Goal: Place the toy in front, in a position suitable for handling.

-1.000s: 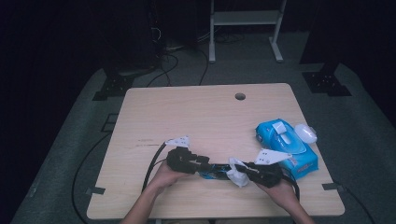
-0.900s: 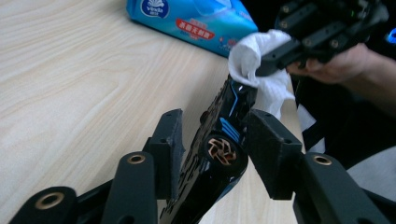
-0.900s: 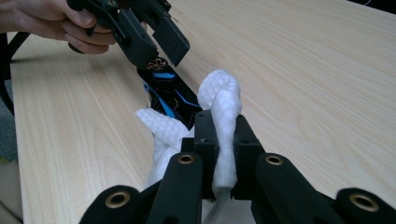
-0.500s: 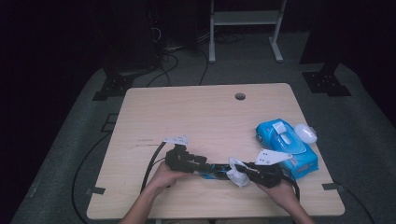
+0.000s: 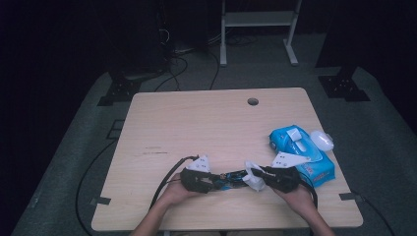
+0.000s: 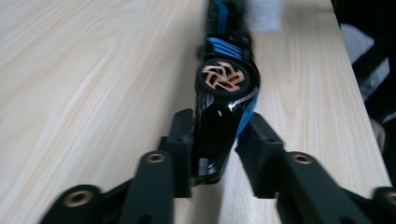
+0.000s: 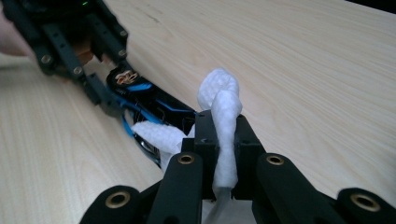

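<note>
Lying open, the wipes pack (image 5: 301,152) shows one wipe (image 5: 296,133) poking out.

Near the front edge of the bench (image 5: 196,123), the left gripper (image 5: 212,182) and right gripper (image 5: 258,178) face each other, a black-and-blue toy car (image 5: 231,178) between them and a white wipe (image 5: 253,178) at the right one. A blue wipes pack (image 5: 300,150) lies by the right edge.

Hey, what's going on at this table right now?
A person is cleaning a black-and-blue toy car with two handheld grippers. The left gripper has just closed its jaws on one end of the car, holding it on the wooden table. The right gripper clamps a white wipe against the car. A blue wipes pack lies at right.
</note>
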`<state>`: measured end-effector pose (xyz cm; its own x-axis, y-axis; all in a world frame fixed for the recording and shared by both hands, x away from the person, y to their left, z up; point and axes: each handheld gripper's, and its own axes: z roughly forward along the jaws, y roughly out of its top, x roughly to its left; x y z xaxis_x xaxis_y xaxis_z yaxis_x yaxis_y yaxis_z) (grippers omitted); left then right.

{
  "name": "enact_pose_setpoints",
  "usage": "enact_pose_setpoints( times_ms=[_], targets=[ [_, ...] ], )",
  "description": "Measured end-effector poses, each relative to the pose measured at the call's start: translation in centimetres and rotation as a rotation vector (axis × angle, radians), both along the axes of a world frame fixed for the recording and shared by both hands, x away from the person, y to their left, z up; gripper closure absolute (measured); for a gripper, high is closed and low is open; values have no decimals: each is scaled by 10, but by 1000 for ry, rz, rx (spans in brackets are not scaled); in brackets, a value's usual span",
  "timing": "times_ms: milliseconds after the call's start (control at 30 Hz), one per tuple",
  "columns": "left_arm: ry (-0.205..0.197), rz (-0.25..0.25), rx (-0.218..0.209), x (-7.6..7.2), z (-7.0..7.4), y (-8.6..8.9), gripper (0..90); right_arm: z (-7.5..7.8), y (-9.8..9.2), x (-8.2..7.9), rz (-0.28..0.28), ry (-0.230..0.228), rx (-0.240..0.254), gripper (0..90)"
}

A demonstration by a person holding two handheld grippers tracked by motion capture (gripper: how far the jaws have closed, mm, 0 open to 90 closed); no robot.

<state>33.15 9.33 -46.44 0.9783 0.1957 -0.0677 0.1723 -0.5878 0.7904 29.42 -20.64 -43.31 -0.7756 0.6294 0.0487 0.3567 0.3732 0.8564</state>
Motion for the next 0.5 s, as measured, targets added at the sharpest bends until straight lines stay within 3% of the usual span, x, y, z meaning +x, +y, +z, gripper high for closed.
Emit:
enact_pose_setpoints(
  times_ms=[100, 267, 500],
  targets=[
    [9, 10, -19, 8, 1, -2, 687, 0, -3, 3, -23, 4, 3, 837],
    [42, 43, -92, 21, 4, 4, 662, 0, -4, 5, -29, 4, 1, 838],
    [58, 69, -76, 21, -2, 6, 630, -1, 2, 2, -11, -10, 4, 838]
  ],
)
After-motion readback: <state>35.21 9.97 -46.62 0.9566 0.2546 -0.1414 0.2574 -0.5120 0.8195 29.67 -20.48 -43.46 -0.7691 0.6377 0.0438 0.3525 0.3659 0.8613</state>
